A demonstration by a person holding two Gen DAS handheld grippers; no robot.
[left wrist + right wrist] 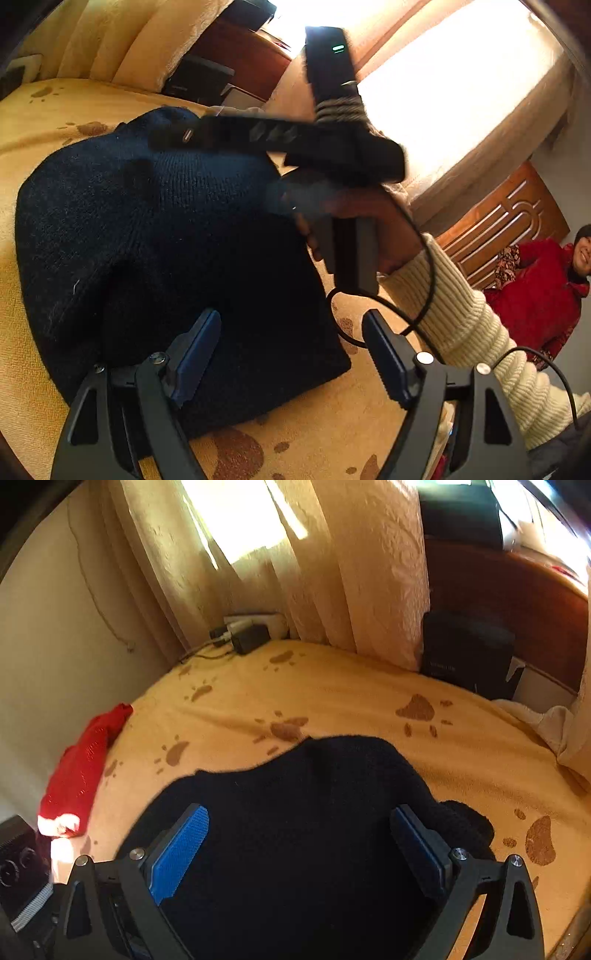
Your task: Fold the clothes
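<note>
A dark navy knit garment (155, 236) lies folded in a thick bundle on the yellow blanket (44, 122). My left gripper (291, 325) is open above the bundle's near right corner, holding nothing. The right gripper's body (325, 147) shows in the left wrist view, held in a hand with a cream ribbed sleeve (476, 325), above the bundle's far right side. In the right wrist view the same garment (295, 830) fills the space under my open right gripper (299, 823), whose blue pads hold nothing. A rolled edge (469, 819) shows at its right.
A red garment (81, 768) lies at the blanket's left edge by the wall. Chargers and a socket (247, 635) sit at the far corner under curtains (295, 572). A black box (465, 653) stands by the wooden headboard (517, 590). A person in red (543, 295) stands at right.
</note>
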